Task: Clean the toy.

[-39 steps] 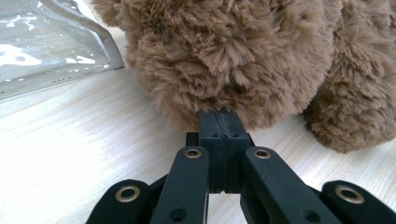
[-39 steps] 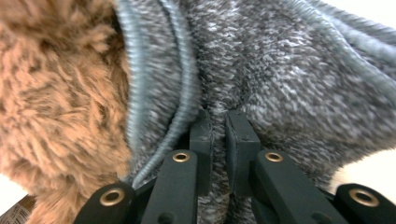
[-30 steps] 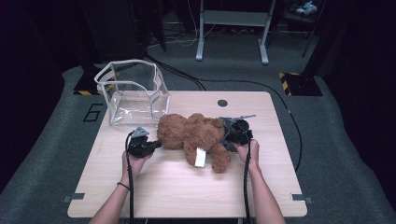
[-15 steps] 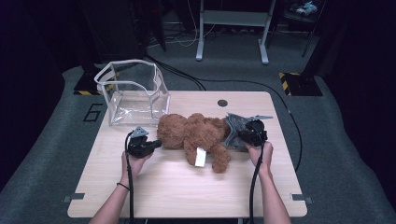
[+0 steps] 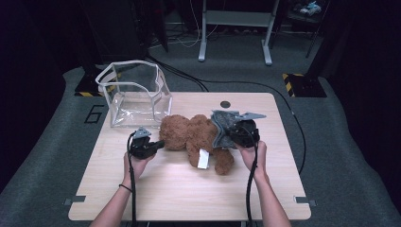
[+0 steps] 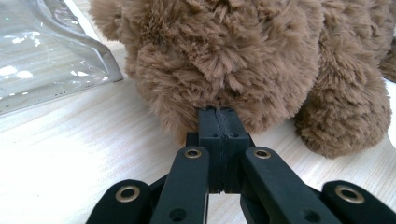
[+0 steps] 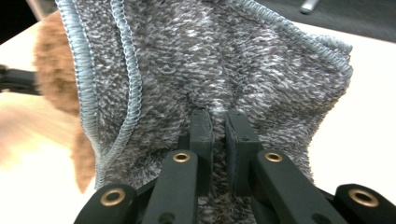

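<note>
High view, clear pouch holding nothing, left tool pinching teddy bear, right tool clamping grey garment.

On the one wooden table lie one brown teddy bear, one grey knitted garment and one clear plastic bag, with two grippers.

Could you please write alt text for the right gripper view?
The right gripper has its fingers pinched on a fold of grey knitted cloth with pale blue stitched edges. Brown plush of a teddy bear shows behind it at left, above the light wooden table.
</note>
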{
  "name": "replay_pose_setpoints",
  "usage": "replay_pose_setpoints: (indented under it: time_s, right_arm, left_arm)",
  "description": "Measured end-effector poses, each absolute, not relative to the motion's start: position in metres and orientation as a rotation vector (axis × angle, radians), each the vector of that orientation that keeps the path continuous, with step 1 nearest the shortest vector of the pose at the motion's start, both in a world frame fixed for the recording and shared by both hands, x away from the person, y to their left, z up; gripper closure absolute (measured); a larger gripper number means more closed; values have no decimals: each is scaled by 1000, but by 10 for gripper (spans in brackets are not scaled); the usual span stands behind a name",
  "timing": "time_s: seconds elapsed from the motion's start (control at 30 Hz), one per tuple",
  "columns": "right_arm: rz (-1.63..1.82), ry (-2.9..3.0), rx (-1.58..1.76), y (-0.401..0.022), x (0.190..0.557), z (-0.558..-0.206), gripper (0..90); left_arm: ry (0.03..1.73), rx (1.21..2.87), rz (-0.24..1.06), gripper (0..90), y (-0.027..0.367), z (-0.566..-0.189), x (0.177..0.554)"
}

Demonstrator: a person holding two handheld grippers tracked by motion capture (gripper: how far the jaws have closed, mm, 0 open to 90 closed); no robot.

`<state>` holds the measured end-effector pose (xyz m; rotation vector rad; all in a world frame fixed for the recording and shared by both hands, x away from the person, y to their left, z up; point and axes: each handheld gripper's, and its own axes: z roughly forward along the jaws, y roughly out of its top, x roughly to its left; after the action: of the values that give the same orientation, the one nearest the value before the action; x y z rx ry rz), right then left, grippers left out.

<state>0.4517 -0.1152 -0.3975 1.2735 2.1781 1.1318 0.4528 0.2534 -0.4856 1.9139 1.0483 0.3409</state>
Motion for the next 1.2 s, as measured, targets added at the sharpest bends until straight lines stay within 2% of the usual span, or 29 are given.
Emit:
replay_pose_setpoints:
  time_s: [0.47, 0.8, 1.2]
  right_arm:
    - [1144, 2368, 1032, -22, 463, -397, 831]
    - [1093, 2480, 958, 29, 469, -422, 827]
    - [1012, 2429, 1022, 4, 468, -432, 830]
  left_arm:
    - [1047, 1908, 332, 899, 254, -485, 453]
    - [1045, 1908, 335, 900, 254, -484, 453]
    - [1047, 1903, 331, 900, 257, -485, 454]
